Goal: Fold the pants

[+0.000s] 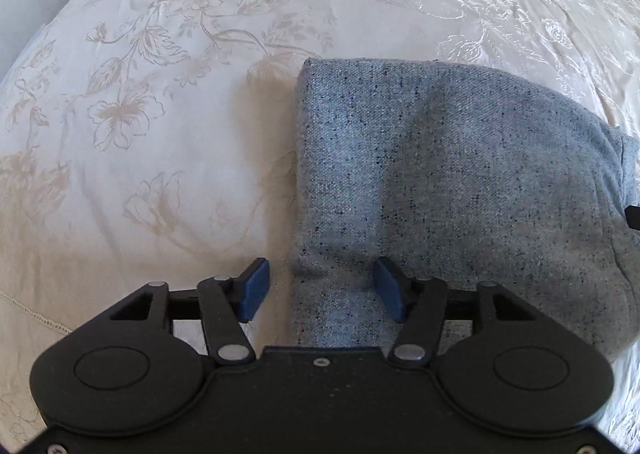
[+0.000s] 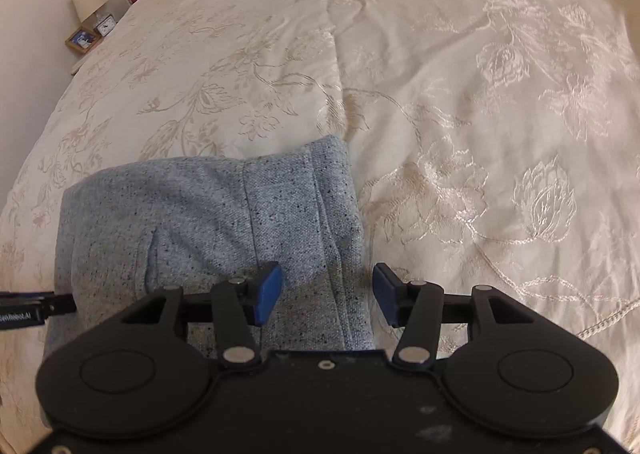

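The pants [image 1: 460,182] are light blue speckled fabric, folded into a compact stack on the bed. In the left wrist view my left gripper [image 1: 320,288] is open over the stack's near left corner, one blue pad on the fabric, the other over the bedspread. In the right wrist view the pants [image 2: 208,222] lie left of centre. My right gripper [image 2: 326,294] is open astride the stack's near right edge, holding nothing. The left gripper's tip [image 2: 36,308] shows at the left edge.
A cream floral embroidered bedspread [image 2: 440,94] covers the whole bed. A nightstand at far left holds a lamp [image 2: 88,0], a small clock and a framed picture [image 2: 82,40]. The bed's lace hem [image 1: 36,314] runs near the front.
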A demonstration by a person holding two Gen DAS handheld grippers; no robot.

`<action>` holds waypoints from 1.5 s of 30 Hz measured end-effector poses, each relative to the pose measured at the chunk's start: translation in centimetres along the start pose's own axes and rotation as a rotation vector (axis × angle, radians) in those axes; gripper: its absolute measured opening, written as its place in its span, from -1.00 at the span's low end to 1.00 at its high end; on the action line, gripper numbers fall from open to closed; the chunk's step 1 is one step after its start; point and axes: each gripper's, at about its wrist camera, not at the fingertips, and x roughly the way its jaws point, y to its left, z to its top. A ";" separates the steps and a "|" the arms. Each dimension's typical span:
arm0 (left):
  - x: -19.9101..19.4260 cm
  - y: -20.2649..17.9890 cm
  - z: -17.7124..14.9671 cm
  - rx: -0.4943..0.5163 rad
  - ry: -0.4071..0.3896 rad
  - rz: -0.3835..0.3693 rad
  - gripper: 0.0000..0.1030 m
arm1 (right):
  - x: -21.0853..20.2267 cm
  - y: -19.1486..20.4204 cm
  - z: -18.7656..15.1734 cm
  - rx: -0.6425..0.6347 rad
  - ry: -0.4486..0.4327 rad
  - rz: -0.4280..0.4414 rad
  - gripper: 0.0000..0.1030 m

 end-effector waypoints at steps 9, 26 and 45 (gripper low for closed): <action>1.2 1.9 -0.1 -0.091 0.007 -0.030 0.79 | 0.4 -1.3 -0.3 0.090 -0.003 0.048 0.20; -9.1 2.0 0.2 -0.127 -0.136 -0.130 -0.73 | -6.8 3.4 0.0 0.041 -0.065 0.048 -0.73; -11.9 22.9 -3.9 -0.327 -0.151 0.143 -0.66 | -4.7 28.3 -2.7 -0.177 0.027 0.320 -0.74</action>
